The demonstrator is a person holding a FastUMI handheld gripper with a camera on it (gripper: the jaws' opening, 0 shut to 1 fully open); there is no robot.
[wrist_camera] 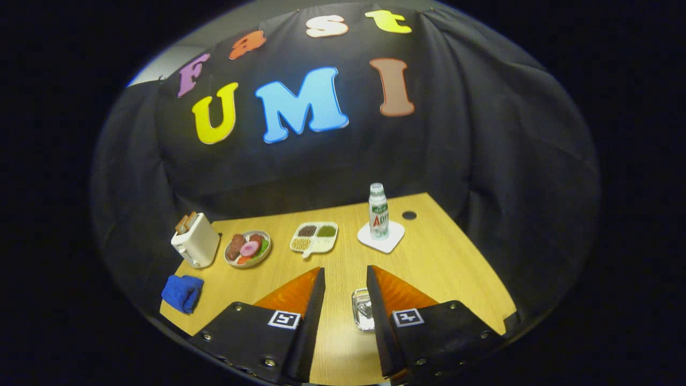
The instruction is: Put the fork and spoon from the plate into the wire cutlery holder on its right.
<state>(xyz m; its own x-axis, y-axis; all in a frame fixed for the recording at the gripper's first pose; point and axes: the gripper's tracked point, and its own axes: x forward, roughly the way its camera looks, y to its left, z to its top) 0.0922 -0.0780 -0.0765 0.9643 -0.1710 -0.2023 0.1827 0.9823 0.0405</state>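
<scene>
My gripper (345, 269) hovers above the near part of a wooden table (429, 252), open, with a wide gap between its fingers. A small clear glass container (363, 309) stands on the table in that gap, close beside the right finger, and neither finger presses on it. Beyond the fingers and to the left lies a round plate (269, 245) holding colourful pieces of food.
A white toaster (195, 239) with toast stands at the far left, and a blue cloth (183, 292) lies nearer on that side. A divided white tray (315, 247) sits straight ahead. A bottle (378, 211) stands on a white coaster (395, 238) to the right, near a round hole (409, 215).
</scene>
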